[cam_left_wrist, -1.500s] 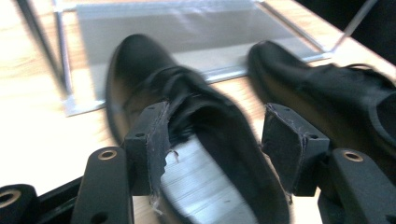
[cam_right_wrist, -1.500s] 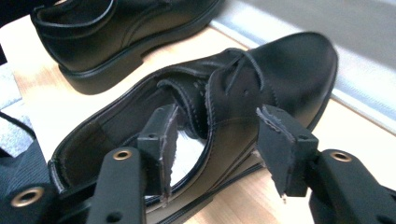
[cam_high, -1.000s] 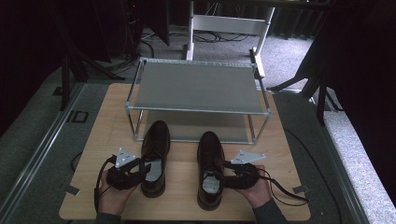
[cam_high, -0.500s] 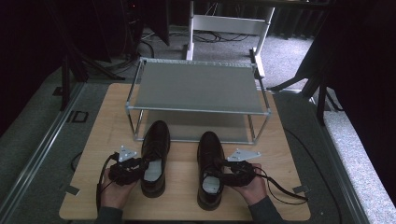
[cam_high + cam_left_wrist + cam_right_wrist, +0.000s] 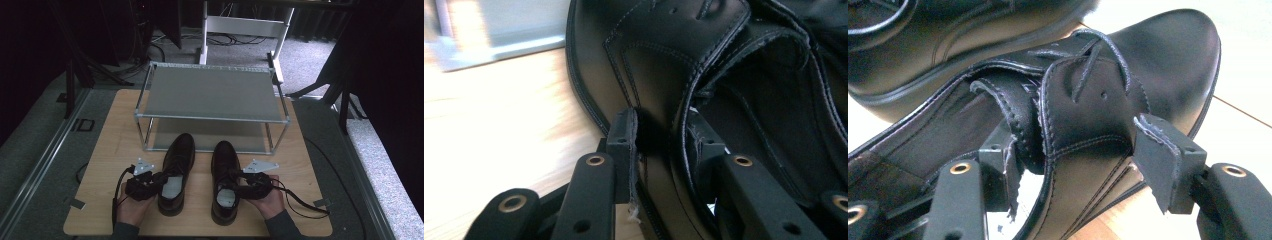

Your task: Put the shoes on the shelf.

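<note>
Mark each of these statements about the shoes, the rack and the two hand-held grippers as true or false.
1. Both shoes stand on the rack's top shelf. False: the left shoe and right shoe stand on the table, in front of the rack.
2. The left hand-held gripper straddles its shoe's side wall. True.
3. The right hand-held gripper is clamped tight. False: its jaws stand apart around the shoe's side.
4. The rack's top shelf is bare. True.

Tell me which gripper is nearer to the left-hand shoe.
Left. The left gripper has its jaws astride the left-hand shoe's outer side wall; the right gripper is at the right-hand shoe, beyond it.
</note>
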The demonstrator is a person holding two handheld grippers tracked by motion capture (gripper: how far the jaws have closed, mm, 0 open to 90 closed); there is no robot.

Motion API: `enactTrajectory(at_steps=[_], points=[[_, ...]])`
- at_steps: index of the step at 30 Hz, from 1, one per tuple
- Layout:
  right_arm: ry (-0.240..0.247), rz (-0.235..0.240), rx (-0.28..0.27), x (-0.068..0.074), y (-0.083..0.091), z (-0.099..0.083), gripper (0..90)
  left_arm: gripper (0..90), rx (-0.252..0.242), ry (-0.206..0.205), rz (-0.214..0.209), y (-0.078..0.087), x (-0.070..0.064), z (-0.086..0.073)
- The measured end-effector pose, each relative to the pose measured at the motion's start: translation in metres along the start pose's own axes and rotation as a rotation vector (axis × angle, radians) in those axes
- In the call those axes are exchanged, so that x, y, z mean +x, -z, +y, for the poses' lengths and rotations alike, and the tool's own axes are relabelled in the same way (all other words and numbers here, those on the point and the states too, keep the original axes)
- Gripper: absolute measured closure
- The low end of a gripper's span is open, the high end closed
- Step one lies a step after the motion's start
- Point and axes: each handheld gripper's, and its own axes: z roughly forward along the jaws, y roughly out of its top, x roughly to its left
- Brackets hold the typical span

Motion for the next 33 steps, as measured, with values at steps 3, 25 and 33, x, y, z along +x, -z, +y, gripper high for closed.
enactTrajectory(at_steps=[3, 25, 33], points=[[-0.001, -0.001, -0.005, 0.000, 0.000, 0.000, 38.6, 70.8, -0.001, 0.004, -0.031, -0.004, -0.007, 0.001], [-0.005, 0.002, -0.007, 0.000, -0.006, 0.004, 38.6, 68.4, 0.004, 0.053, -0.066, -0.015, -0.053, -0.003], [-0.003, -0.010, -0.006, 0.004, -0.008, 0.007, 38.6, 64.4, 0.003, 0.070, -0.075, -0.014, -0.064, -0.006]])
